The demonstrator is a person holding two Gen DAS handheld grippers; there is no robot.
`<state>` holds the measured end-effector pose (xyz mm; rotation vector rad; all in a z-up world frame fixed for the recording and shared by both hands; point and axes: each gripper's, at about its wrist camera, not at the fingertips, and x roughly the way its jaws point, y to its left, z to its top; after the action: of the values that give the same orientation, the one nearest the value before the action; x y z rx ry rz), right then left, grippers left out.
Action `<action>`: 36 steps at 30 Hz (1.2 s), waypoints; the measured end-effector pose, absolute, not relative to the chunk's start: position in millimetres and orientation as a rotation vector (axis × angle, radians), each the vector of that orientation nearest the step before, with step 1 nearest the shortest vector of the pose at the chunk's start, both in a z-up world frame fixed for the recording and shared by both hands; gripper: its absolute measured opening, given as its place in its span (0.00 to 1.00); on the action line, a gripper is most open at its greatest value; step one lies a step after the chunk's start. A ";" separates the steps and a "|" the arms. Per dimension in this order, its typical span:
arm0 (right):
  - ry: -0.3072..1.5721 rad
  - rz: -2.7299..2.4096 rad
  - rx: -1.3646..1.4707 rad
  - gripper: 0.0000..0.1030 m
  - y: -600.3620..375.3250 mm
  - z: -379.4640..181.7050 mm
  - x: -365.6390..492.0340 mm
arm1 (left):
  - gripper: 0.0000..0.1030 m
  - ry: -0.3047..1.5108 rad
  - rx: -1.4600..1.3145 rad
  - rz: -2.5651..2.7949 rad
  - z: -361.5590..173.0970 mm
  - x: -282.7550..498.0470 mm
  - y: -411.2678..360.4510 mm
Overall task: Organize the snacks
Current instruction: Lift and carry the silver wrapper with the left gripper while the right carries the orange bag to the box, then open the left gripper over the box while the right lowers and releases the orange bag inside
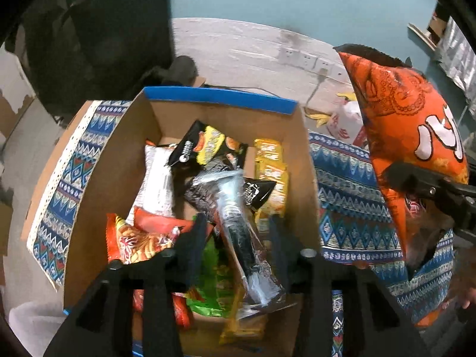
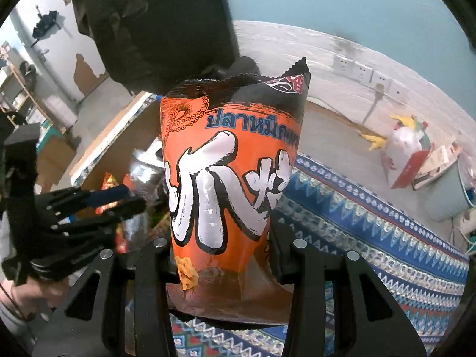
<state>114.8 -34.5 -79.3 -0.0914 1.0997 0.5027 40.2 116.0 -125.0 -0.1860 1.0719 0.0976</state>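
Note:
A cardboard box (image 1: 306,160) with a blue top edge stands on a patterned cloth and holds several snack packets. My left gripper (image 1: 235,238) hangs open over the box, with a clear and black packet (image 1: 238,223) lying between its fingers, not gripped. My right gripper (image 2: 220,255) is shut on a big orange snack bag (image 2: 226,178) with white lettering, held upright above the cloth to the right of the box. The bag also shows at the right of the left wrist view (image 1: 410,125). The left gripper also shows in the right wrist view (image 2: 131,199).
The blue patterned cloth (image 1: 351,196) covers the table around the box. A white wall with sockets (image 2: 366,74) is behind. A white bag with yellow items (image 2: 404,145) and a grey bin (image 2: 446,190) stand on the floor at right. A dark chair (image 2: 166,20) stands behind the box.

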 end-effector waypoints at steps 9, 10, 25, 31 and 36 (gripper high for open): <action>1.106 0.546 -0.079 0.39 -0.4 -80.8 122.4 | 0.59 1.029 -0.237 0.153 -106.0 23.5 143.1; 1.107 0.554 -0.079 0.39 5.0 -81.3 123.1 | 0.61 1.023 -0.240 0.161 -104.5 22.0 146.2; 1.166 0.614 -0.089 0.39 69.2 -102.7 128.8 | 0.63 0.989 -0.300 0.257 -94.6 -14.0 194.8; 1.158 0.644 -0.085 0.43 81.7 -100.4 129.5 | 0.63 0.988 -0.301 0.258 -92.3 -18.9 197.5; 1.111 0.628 -0.063 0.49 71.9 -88.0 126.0 | 0.63 0.974 -0.301 0.255 -85.2 -21.3 197.1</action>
<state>126.0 71.9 -88.0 -0.0632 1.1109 0.6276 -21.3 197.1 -85.2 -0.3015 0.9743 0.2552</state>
